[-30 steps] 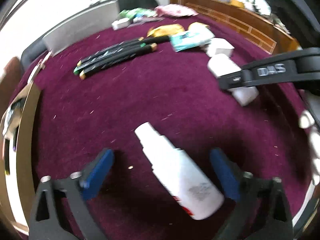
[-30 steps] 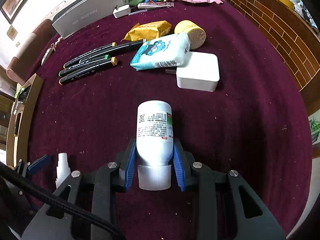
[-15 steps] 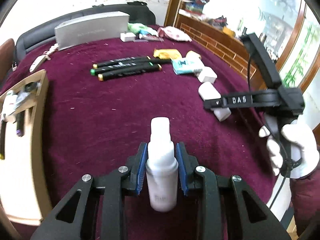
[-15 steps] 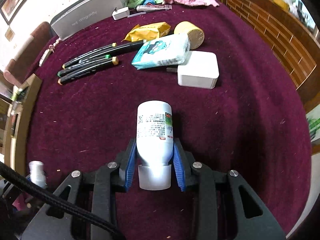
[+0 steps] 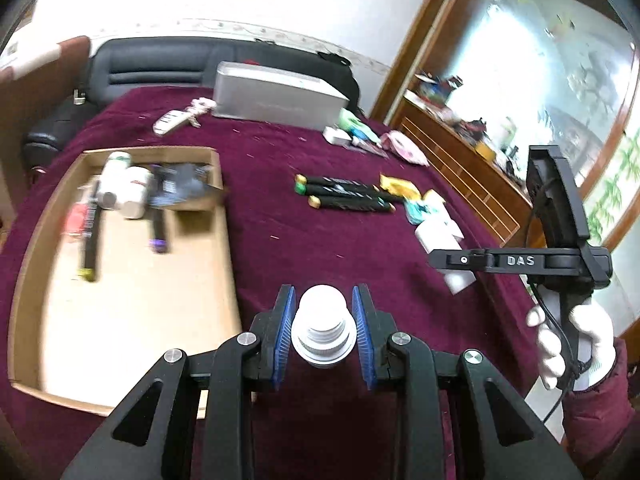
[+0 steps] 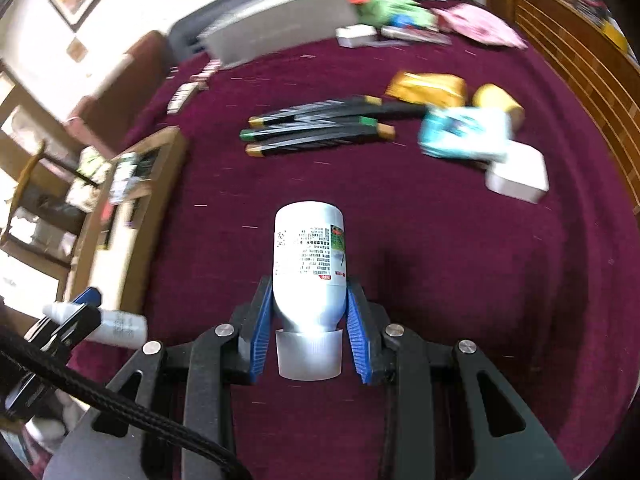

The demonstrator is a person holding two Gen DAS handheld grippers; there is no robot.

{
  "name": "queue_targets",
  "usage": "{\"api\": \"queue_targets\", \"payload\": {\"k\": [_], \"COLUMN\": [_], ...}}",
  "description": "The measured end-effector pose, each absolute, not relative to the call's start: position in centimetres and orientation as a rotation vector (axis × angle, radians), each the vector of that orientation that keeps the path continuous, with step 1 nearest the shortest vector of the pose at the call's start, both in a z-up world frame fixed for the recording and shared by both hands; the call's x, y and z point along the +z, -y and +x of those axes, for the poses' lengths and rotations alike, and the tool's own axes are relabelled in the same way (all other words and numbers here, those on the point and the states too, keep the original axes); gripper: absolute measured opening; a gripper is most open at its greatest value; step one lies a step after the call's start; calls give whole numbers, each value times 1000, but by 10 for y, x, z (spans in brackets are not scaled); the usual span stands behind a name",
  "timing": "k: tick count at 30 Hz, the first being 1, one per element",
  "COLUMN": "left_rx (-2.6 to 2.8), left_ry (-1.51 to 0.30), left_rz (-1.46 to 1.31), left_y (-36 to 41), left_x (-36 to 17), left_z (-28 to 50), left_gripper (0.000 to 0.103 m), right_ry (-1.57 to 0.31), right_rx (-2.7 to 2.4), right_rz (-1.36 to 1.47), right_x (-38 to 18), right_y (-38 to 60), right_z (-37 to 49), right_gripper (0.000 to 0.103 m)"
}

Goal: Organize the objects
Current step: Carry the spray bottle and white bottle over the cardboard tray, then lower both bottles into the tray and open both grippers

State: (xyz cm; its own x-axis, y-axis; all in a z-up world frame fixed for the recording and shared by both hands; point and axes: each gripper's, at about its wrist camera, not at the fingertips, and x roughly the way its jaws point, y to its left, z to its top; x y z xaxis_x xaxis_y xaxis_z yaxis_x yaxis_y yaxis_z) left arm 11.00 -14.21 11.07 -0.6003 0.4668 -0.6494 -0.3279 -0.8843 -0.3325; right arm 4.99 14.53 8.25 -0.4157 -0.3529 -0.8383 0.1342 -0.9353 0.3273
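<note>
My left gripper [image 5: 323, 300] is shut on a small white spray bottle [image 5: 323, 330], seen end-on and held above the maroon cloth beside an open cardboard tray [image 5: 230, 248]. My right gripper [image 6: 308, 308] is shut on a white bottle with a printed label [image 6: 310, 256], gripped just above its cap and lifted off the cloth. In the right wrist view the left gripper [image 6: 76, 312] and its spray bottle [image 6: 120, 326] show at the lower left, next to the tray [image 6: 160, 152]. In the left wrist view a gloved hand [image 5: 572, 344] holds the right gripper [image 5: 452, 260].
The tray holds white bottles [image 5: 124, 192] and markers [image 5: 90, 240]. Black markers [image 6: 320, 128] lie mid-cloth. A blue packet [image 6: 460, 132], white box [image 6: 520, 172], yellow packet [image 6: 428, 88] and yellow tub [image 6: 496, 100] sit right. A grey box [image 6: 280, 20] stands at the back.
The left gripper closed on the spray bottle, lifted it off the cloth and swung left, bringing the tray into view. The right gripper rose and shifted left with its bottle.
</note>
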Motion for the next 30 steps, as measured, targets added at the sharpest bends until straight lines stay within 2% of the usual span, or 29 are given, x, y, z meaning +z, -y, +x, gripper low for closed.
{"api": "queue_targets", "payload": {"k": [5,9,13,17,24,30], "left_rx": [2515,2561,2574,2552,2544,2540], "left_ry": [244,159,42,1,1,59], "left_rz": [-1062,-1096,-1176,-1292,-1397,-1383], "left_y": [187,217,241,259,275,285], "left_x": [122,125,117,97,68,70], "left_z": [108,102,85,58,20,9], "left_gripper": [25,25,25,25,25,25], "right_ry": [253,198,140,112,111,131], "right_rx": [-2300,-2228,-2161,-2082,-2027,-2040], "right_rz": [1431,1411,1415,1457,1548,1590], "right_x": [100,105,99,81,38,24], "right_y": [-81,-32,19,72,128,134], "right_z": [46,40,33,21,-1,-14], "right_gripper": [32,32,32,33,33,33]}}
